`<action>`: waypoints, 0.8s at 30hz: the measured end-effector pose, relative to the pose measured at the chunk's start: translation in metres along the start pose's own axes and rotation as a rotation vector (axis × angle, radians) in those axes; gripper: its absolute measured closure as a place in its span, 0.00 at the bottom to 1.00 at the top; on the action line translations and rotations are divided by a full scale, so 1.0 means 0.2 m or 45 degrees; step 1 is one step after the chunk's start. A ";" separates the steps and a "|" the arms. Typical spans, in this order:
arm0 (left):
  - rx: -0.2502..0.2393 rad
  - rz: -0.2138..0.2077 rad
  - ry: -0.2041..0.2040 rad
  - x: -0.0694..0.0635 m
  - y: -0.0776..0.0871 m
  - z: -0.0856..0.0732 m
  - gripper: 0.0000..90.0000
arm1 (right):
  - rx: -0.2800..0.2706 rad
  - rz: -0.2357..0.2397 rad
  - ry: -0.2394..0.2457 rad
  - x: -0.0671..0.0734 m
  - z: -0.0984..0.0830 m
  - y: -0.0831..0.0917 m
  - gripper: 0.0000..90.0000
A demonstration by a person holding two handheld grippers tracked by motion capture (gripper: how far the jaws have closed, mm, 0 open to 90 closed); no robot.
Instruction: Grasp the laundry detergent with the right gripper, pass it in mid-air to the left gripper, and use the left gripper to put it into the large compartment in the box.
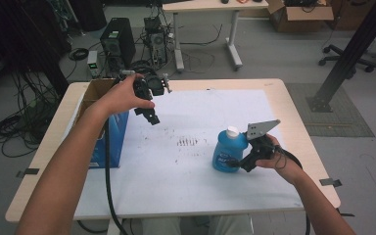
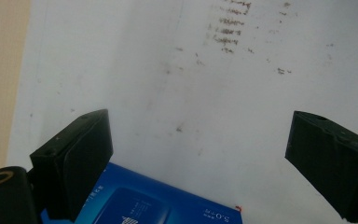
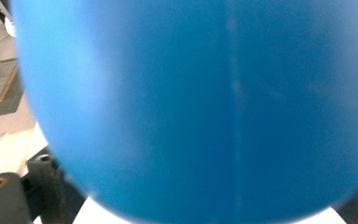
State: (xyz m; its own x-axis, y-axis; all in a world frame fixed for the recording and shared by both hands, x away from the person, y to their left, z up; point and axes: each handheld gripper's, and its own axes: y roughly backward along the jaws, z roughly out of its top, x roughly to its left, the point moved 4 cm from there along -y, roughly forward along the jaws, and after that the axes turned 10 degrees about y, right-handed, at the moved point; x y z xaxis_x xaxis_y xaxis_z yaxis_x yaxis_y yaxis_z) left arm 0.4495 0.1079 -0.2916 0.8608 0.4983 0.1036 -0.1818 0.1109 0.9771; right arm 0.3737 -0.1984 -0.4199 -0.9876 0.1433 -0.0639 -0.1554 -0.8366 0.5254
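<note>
A blue bottle [image 1: 227,152] with a white cap stands upright on the white mat [image 1: 186,191], right of centre. My right gripper [image 1: 236,164] reaches in level from the right and is shut on the bottle's lower body. In the right gripper view the bottle [image 3: 205,107] sits very close and blurred, with one black finger [image 3: 44,184] at its left edge. My left gripper [image 1: 152,117] hangs above the mat's far left part, pointing down. Its jaws [image 2: 205,158] stand wide open with nothing between them.
A blue carton [image 1: 111,139] stands at the mat's left edge, with an open cardboard box [image 1: 95,90] behind it; the carton's top [image 2: 154,207] lies just below my left gripper. Dark smudges [image 1: 187,142] mark the mat's middle. The wooden table's rim [image 1: 298,122] runs along the right.
</note>
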 end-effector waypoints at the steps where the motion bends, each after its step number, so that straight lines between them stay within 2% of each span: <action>1: 0.001 0.001 0.000 0.00 0.00 0.00 0.09 | -0.001 0.002 0.003 0.00 0.00 0.00 0.07; 24: 0.002 0.002 0.004 0.00 0.01 -0.01 0.09 | -0.007 0.017 0.008 0.00 0.00 0.00 0.24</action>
State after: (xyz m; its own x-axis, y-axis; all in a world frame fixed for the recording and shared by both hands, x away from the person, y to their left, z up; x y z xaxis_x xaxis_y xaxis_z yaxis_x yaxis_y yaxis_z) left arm 0.4492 0.1094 -0.2903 0.8590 0.5012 0.1049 -0.1826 0.1085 0.9772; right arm 0.3741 -0.1987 -0.4187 -0.9897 0.1286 -0.0621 -0.1420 -0.8411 0.5218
